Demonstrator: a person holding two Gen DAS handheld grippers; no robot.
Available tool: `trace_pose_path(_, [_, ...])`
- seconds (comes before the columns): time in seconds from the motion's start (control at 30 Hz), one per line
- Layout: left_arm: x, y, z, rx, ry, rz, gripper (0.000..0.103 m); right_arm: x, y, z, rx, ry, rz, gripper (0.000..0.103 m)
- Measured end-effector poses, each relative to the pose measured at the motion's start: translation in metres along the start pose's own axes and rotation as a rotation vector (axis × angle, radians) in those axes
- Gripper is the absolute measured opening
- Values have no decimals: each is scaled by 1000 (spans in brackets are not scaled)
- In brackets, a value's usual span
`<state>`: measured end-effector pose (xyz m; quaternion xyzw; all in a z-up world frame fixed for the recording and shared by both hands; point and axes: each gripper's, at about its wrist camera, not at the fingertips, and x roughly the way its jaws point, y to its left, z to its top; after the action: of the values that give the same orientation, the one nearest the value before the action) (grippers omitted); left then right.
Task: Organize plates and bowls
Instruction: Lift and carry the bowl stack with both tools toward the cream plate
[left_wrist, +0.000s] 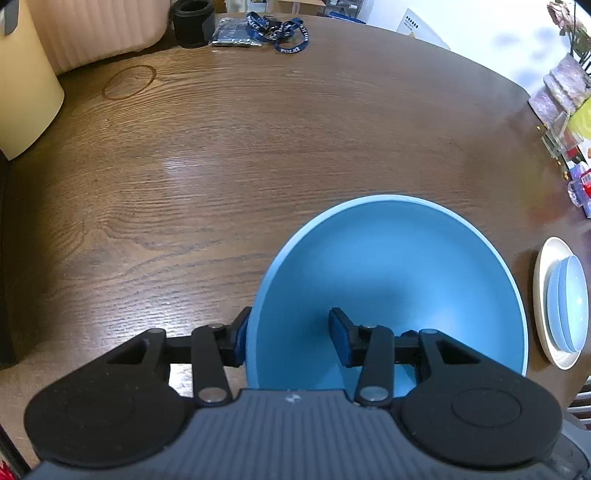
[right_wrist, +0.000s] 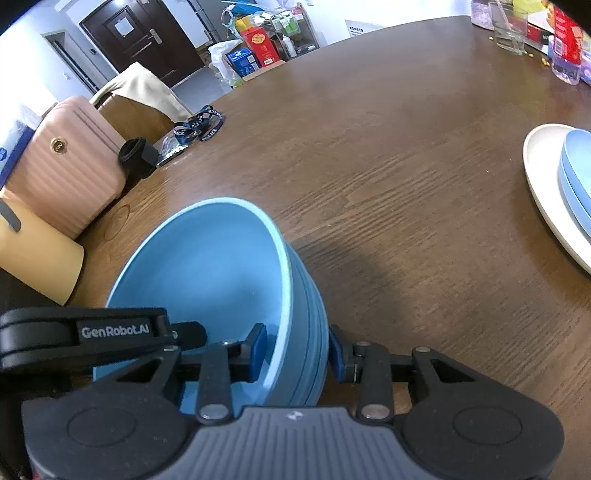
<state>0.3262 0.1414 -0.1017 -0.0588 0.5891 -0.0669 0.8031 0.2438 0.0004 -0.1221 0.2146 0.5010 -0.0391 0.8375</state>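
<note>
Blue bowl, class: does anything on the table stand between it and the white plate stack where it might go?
Nothing visible: only bare table lies between the blue bowl and the white plate holding pale blue dishes.

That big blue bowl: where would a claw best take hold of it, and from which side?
By the thin rim wall of the big blue ceramic bowl, coming from above with one finger inside and one outside. The body is too wide to span, but the upright open rim fits between the pads, as the right claw and left claw show.

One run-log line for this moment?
left tool: straddles blue bowl rim | right tool: straddles opposite rim | white plate: holds pale blue dishes
</note>
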Motion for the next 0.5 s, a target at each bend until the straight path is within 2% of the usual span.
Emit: trace_pose_path(0.5, [-29,-30,-8,17,-46,-40,44,-31,-19,6,18,-55,4,34])
